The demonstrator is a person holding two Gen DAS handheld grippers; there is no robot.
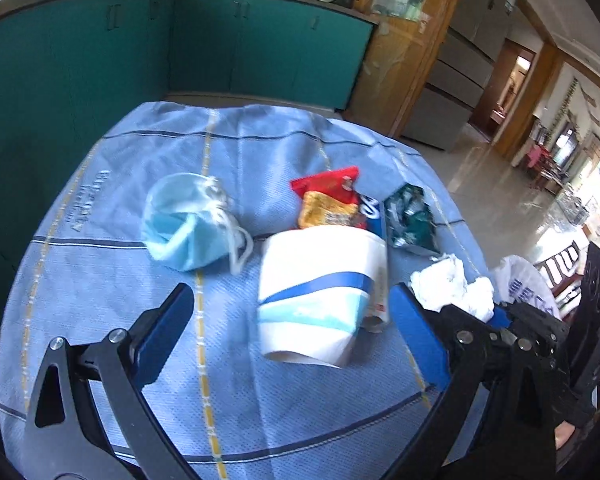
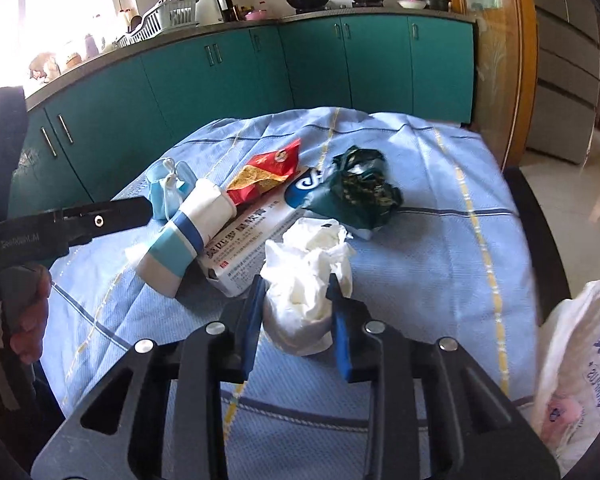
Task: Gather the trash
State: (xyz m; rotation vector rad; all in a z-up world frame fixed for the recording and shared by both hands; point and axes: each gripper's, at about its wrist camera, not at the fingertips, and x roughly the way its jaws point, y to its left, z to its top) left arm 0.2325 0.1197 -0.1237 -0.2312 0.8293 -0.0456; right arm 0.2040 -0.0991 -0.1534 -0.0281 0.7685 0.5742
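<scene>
Trash lies on a blue checked tablecloth (image 1: 100,280). My left gripper (image 1: 292,300) is open, its jaws wide either side of a crushed white and blue paper cup (image 1: 320,288), not touching it. My right gripper (image 2: 296,284) is shut on a crumpled white tissue (image 2: 304,276); the tissue also shows in the left wrist view (image 1: 452,284). A blue face mask (image 1: 188,224), a red and yellow snack wrapper (image 1: 328,200), a green foil wrapper (image 1: 410,216) and a white medicine box (image 2: 252,244) lie further back.
A white plastic bag (image 2: 580,360) hangs at the table's right edge. Teal kitchen cabinets (image 2: 220,80) stand behind the table. A wooden door frame (image 1: 404,60) and tiled floor are to the right.
</scene>
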